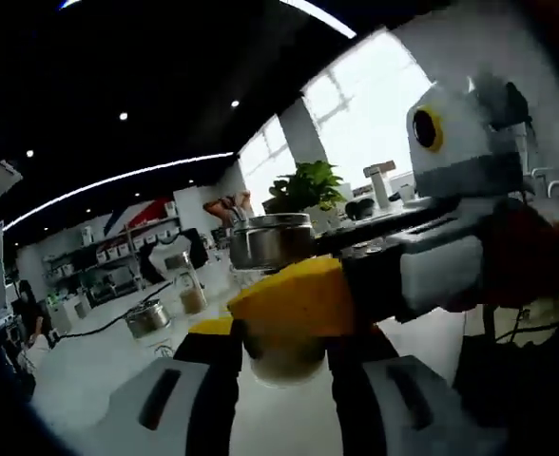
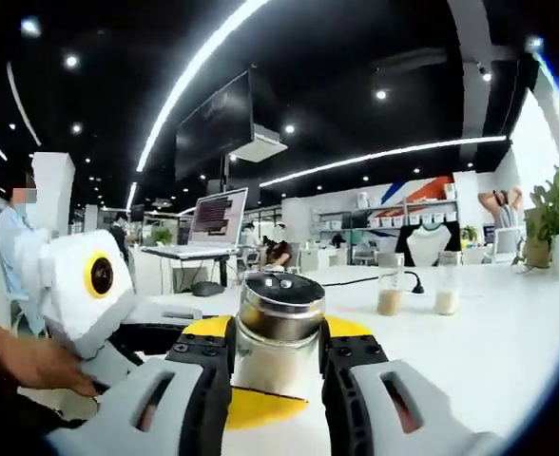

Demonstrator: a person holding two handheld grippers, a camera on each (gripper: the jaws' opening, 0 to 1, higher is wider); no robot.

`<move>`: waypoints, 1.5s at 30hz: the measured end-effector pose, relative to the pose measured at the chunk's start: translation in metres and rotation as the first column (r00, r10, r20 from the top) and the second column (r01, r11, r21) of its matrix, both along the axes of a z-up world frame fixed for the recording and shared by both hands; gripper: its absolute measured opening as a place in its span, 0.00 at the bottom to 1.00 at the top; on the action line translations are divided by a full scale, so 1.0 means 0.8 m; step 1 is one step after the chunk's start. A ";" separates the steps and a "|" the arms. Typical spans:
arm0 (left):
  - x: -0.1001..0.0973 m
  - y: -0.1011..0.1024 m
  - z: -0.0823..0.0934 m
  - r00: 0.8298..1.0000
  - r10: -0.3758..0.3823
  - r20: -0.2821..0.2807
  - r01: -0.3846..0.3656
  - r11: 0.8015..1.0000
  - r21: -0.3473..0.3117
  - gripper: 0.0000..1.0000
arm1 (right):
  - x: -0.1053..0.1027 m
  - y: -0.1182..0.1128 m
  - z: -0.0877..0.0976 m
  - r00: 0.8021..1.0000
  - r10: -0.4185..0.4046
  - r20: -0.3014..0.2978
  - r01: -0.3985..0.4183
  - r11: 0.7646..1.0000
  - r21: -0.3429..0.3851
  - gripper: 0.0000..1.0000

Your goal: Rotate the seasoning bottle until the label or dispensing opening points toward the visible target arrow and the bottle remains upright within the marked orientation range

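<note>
From my seat, biggest thing is the white table (image 2: 508, 323) running off to the far shelves. In the right gripper view my right gripper (image 2: 278, 380) is clamped on the seasoning bottle (image 2: 279, 332) — steel cap up, pale powder inside, standing upright. The left gripper (image 2: 99, 285) sits beside it, a hand (image 2: 42, 366) on it. Left gripper view is blurrier — its jaws hug that bottle's (image 1: 284, 356) base, yellow pads (image 1: 289, 299) against it.

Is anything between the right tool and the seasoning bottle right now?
Nothing visible. In the right gripper view the right tool already has the seasoning bottle between its jaws, upright, with the left tool close beside it. No target arrow is visible.
</note>
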State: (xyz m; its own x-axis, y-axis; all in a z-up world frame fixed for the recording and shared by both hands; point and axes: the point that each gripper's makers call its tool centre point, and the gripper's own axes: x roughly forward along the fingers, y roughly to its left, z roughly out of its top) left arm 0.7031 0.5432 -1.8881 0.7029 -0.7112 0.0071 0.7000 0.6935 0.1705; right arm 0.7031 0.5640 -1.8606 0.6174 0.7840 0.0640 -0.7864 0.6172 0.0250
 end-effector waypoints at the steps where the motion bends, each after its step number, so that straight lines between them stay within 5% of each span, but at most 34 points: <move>1: -0.003 -0.001 0.002 0.999 -0.040 -0.022 0.039 0.998 -0.041 0.38 | -0.005 0.002 0.001 0.999 0.041 0.003 -0.041 0.999 -0.005 0.32; 8: -0.026 -0.011 -0.005 0.956 -0.249 -0.157 0.225 0.962 -0.158 0.38 | -0.042 0.011 0.006 0.963 0.268 0.031 -0.268 0.963 -0.008 0.32; 11: -0.012 -0.001 -0.007 0.991 -0.109 -0.076 0.110 0.994 0.002 0.38 | -0.033 0.013 0.004 0.974 0.222 0.052 -0.220 0.974 -0.057 0.33; 14: 0.003 0.010 -0.009 0.998 0.051 -0.027 -0.047 0.991 0.127 0.38 | -0.018 0.014 0.004 0.988 0.140 0.065 -0.137 0.990 -0.041 0.33; 16: 0.011 0.014 -0.004 0.988 0.156 0.008 -0.156 0.979 0.134 0.38 | -0.009 0.014 0.008 0.997 0.076 0.006 -0.076 0.996 0.050 0.34; 18: 0.015 0.017 0.004 0.965 0.241 0.104 -0.256 0.953 0.161 0.38 | 0.001 0.009 0.013 0.998 0.007 -0.059 0.002 0.990 0.141 0.34; 20: 0.015 0.016 0.005 0.944 0.295 0.150 -0.321 0.928 0.189 0.38 | 0.003 0.005 0.015 0.996 -0.045 -0.073 0.056 0.985 0.162 0.34; 23: 0.011 0.003 0.008 0.967 0.239 0.087 -0.246 0.966 0.085 0.38 | 0.000 0.001 0.019 0.997 -0.054 -0.046 0.060 0.989 0.136 0.33; 26: 0.003 -0.008 0.008 0.995 0.094 0.021 -0.094 0.995 0.020 0.38 | -0.002 -0.004 0.024 1.000 -0.023 -0.008 0.024 0.993 0.112 0.33; 28: -0.005 -0.013 0.008 0.999 -0.028 -0.041 0.027 0.999 -0.047 0.39 | -0.009 -0.002 0.025 0.999 0.052 0.008 -0.052 0.994 0.095 0.33; 30: -0.011 -0.016 0.008 0.990 -0.116 -0.075 0.108 0.989 -0.099 0.38 | -0.017 0.001 0.026 0.993 0.114 0.035 -0.116 0.991 0.064 0.33; 31: -0.023 -0.016 0.000 0.951 -0.237 -0.196 0.198 0.960 -0.198 0.38 | -0.032 0.004 0.023 0.976 0.213 0.050 -0.213 0.977 0.000 0.33; 33: -0.027 -0.014 -0.003 0.925 -0.298 -0.236 0.236 0.937 -0.257 0.45 | -0.047 0.007 0.029 0.954 0.268 0.134 -0.264 0.963 -0.048 0.33; 35: -0.032 -0.016 -0.006 0.912 -0.331 -0.241 0.270 0.929 -0.254 0.48 | -0.061 0.009 0.030 0.932 0.324 0.164 -0.314 0.946 -0.084 0.33; 36: -0.041 -0.019 -0.007 0.911 -0.356 -0.208 0.316 0.927 -0.201 0.43 | -0.069 0.010 0.026 0.921 0.363 0.142 -0.354 0.931 -0.087 0.33; 38: -0.050 -0.022 -0.015 0.919 -0.348 -0.186 0.337 0.937 -0.090 0.39 | -0.069 0.010 0.019 0.918 0.378 0.118 -0.370 0.925 -0.086 0.33; 39: -0.046 -0.028 -0.008 0.935 -0.335 -0.115 0.333 0.942 -0.029 0.39 | -0.068 0.011 0.018 0.918 0.377 0.123 -0.369 0.926 -0.086 0.33; 41: -0.042 -0.024 -0.011 0.946 -0.299 -0.128 0.300 0.954 -0.012 0.38 | -0.065 0.012 0.017 0.920 0.373 0.121 -0.365 0.927 -0.087 0.33; 45: -0.013 -0.006 -0.008 0.992 -0.095 -0.078 0.101 0.992 0.072 0.38 | -0.036 0.007 0.017 0.966 0.238 0.103 -0.232 0.970 -0.070 0.34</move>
